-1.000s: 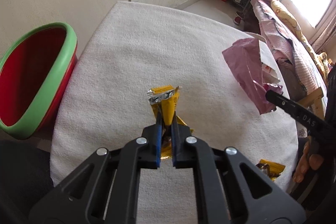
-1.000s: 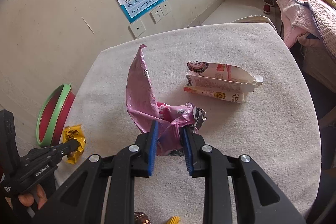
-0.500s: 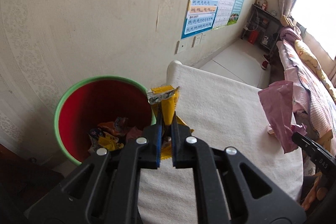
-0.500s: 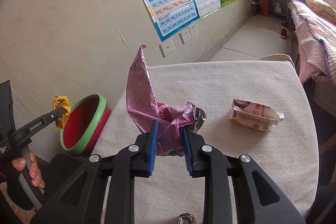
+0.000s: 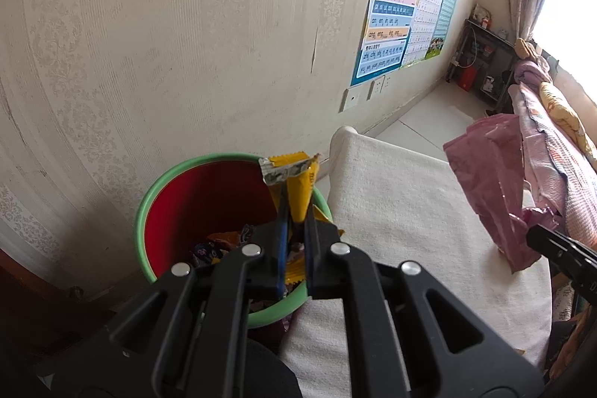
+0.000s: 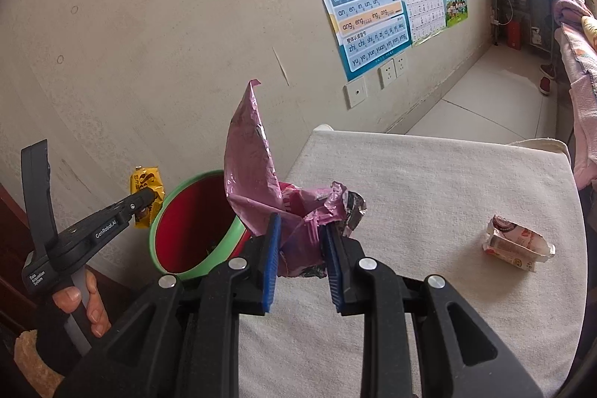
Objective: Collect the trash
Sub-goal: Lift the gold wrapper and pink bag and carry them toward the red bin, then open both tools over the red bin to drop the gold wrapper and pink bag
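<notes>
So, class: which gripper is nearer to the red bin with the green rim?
Left. The left gripper holds the yellow wrapper over the red bin. The right gripper, gripping the pink bag, is beside it over the table's edge.

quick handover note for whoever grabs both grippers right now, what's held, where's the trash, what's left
Left gripper: shut on the yellow wrapper, held over the red bin, not yet released.
Right gripper: shut on the pink bag, held over the table's edge beside the bin.
Done: some wrappers already lie in the bin.
Left: drop the yellow wrapper, then the pink bag, then fetch the crushed carton lying on the table to the right.
</notes>
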Motion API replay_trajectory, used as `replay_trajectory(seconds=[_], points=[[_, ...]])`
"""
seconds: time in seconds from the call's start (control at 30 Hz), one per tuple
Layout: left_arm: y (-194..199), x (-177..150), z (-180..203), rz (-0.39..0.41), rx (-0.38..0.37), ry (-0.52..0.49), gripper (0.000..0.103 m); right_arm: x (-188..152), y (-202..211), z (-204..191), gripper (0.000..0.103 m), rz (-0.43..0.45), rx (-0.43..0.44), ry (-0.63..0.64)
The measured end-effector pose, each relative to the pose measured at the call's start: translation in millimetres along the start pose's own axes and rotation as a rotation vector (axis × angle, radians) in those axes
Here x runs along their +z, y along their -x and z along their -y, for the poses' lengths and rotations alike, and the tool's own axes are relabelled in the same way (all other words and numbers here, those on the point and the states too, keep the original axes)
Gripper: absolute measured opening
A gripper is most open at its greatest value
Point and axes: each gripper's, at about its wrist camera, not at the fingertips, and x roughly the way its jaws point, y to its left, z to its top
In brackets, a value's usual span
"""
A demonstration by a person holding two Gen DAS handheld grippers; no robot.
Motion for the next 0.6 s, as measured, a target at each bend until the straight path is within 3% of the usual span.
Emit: replay_trajectory(seconds=[0.6], points=[[-24.7,-11.2,-61.2,-0.082,0.075,0.035,0.007,-0.9,-76.7,-66.8,0.023,-0.157,0.075,0.1]])
